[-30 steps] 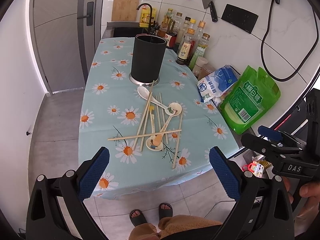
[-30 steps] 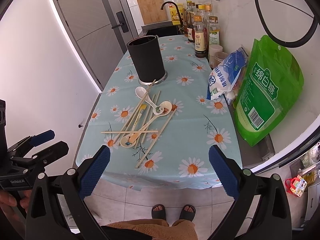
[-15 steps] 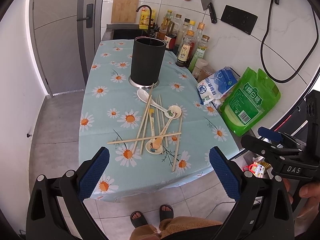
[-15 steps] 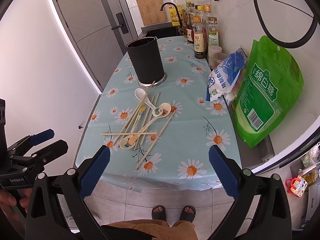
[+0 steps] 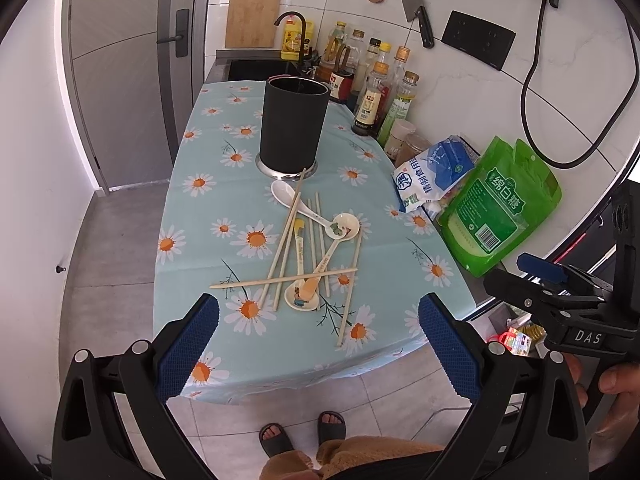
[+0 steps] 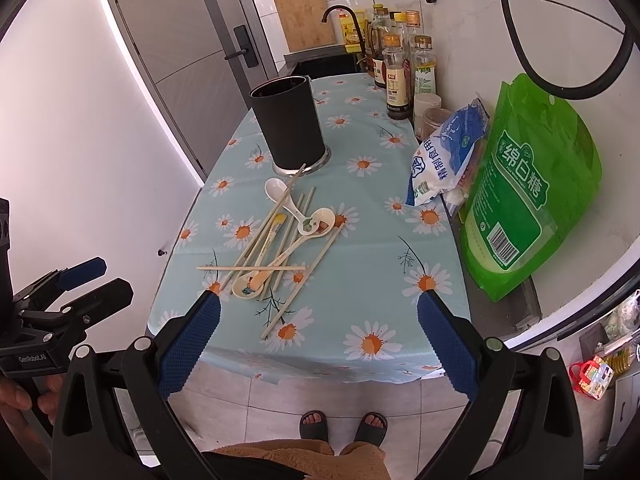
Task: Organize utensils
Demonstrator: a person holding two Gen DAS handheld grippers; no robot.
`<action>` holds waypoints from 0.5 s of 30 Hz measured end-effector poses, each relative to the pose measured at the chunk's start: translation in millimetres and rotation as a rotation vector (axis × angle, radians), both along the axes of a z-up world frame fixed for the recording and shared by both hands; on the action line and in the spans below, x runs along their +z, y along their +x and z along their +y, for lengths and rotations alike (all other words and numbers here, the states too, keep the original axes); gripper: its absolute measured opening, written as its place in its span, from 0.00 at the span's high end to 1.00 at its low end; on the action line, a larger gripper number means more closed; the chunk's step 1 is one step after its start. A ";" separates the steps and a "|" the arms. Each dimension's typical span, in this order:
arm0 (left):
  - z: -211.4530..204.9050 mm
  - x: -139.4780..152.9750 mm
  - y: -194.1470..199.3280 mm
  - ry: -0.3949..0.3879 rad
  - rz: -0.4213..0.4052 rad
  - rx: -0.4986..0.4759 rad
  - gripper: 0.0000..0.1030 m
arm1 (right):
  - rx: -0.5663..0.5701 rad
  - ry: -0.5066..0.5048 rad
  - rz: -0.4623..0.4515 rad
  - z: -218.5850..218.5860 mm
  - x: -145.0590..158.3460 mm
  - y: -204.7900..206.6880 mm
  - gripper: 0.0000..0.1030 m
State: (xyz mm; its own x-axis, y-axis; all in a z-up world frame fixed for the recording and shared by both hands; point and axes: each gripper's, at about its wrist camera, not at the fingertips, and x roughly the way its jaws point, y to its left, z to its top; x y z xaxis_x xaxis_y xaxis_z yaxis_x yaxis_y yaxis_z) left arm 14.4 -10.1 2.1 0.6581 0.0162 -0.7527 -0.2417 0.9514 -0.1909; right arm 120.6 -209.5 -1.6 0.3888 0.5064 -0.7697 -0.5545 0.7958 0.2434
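Observation:
A black cylindrical utensil holder [image 5: 293,124] [image 6: 287,124] stands upright on the daisy-print tablecloth [image 5: 200,216] [image 6: 372,264]. In front of it lies a jumble of wooden chopsticks [image 5: 285,236] [image 6: 298,280] and three white ceramic spoons [image 5: 286,196] [image 6: 316,222]. My left gripper [image 5: 318,344] hovers open above the table's near edge, nothing between its blue pads. My right gripper [image 6: 318,344] is likewise open and empty, held back from the near edge. Each gripper shows at the other view's side.
Sauce and oil bottles [image 5: 374,92] line the wall at the back right. A blue-white salt bag [image 5: 434,172] and a green sugar bag [image 5: 500,208] lie along the right edge. A sink with a tap [image 5: 290,20] lies behind. A person's sandalled feet [image 6: 344,426] stand below.
Both grippers have drawn back and risen slightly, so the table and utensils appear a little farther away. Nothing on the table has moved.

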 end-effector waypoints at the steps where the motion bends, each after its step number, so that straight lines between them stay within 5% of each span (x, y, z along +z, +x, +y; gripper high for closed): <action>1: -3.6 0.5 1.6 0.003 0.001 0.003 0.06 | 0.001 0.002 0.002 -0.7 0.3 1.2 0.05; 15: -21.5 -1.3 8.4 0.036 0.046 0.057 0.06 | 0.086 0.005 0.023 -11.0 -3.0 17.1 0.05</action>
State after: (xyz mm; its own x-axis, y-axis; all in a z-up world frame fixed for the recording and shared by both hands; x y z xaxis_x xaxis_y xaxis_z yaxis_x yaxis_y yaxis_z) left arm 22.8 -31.6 0.7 0.6202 0.0803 -0.7804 -0.3037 0.9417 -0.1445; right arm 137.7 -220.5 -4.6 0.3255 0.5410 -0.7755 -0.6152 0.7440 0.2608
